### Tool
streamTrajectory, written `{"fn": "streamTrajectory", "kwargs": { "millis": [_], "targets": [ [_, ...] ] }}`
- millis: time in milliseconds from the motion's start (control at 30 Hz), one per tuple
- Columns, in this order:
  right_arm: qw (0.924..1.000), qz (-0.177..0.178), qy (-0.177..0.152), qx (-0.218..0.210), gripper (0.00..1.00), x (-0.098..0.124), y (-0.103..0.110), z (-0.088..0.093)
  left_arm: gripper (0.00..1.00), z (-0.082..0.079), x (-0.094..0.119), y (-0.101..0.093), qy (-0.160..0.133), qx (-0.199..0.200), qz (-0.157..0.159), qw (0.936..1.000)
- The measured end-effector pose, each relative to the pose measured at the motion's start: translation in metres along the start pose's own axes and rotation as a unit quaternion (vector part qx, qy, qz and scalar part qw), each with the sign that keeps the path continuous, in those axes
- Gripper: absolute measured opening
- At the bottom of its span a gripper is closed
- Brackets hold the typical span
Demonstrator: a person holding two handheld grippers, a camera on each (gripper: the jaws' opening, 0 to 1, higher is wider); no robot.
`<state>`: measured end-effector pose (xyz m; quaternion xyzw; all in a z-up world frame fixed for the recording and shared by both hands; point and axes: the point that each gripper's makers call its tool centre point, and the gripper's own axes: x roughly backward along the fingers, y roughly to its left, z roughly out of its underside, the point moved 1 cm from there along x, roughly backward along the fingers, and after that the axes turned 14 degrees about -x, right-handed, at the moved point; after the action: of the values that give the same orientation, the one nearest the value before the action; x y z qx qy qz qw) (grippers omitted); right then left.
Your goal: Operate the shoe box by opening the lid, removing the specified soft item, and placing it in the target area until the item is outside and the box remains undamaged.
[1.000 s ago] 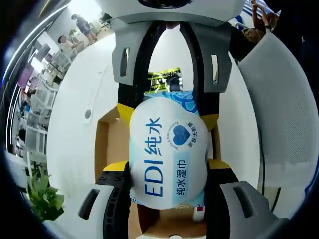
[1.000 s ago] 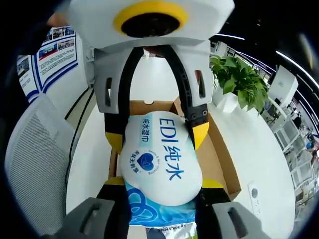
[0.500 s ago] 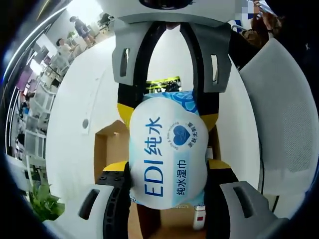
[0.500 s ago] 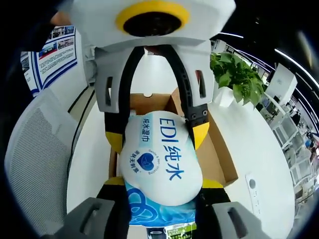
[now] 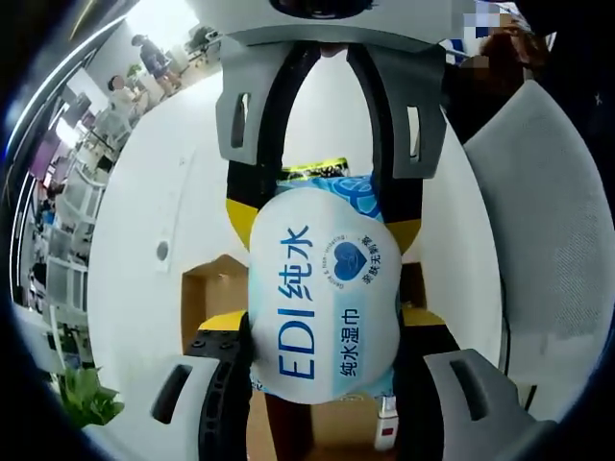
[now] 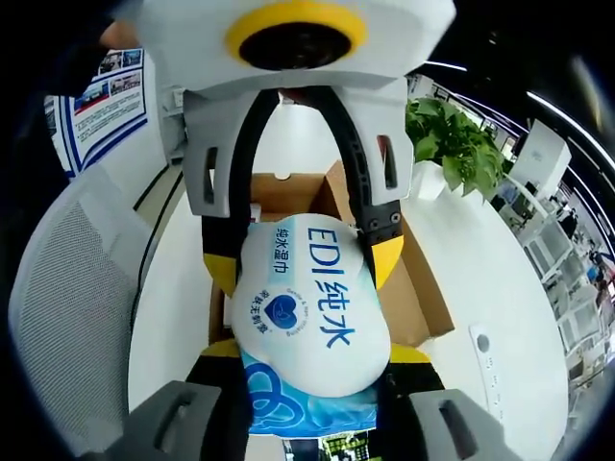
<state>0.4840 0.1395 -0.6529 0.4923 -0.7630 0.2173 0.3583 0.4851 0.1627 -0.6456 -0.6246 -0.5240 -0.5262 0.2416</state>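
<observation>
wipes pack point(image 5: 322, 293) pinched at opposite ends by left tongs point(image 5: 325, 317) and right tongs point(image 6: 307, 355), both closed on it, held above open box point(image 6: 413, 293) on tabletop point(image 5: 144, 211); looks soft, bulging, slick film, likely light — grip ends, not middle.

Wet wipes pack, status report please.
Both hand-held grippers, left and right, shut on white-and-blue soft wet wipes pack. Pack held above open brown cardboard shoe box. Nothing in the way.
</observation>
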Motion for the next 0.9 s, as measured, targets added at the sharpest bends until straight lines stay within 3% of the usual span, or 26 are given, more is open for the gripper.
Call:
{"fn": "streamTrajectory", "kwargs": {
  "millis": [900],
  "targets": [
    [1.0,0.005,0.002,-0.007,0.48,0.018,-0.013,0.025,0.59,-0.028,-0.015,0.009,-0.007,-0.008,0.005,0.9999]
  ]
}}
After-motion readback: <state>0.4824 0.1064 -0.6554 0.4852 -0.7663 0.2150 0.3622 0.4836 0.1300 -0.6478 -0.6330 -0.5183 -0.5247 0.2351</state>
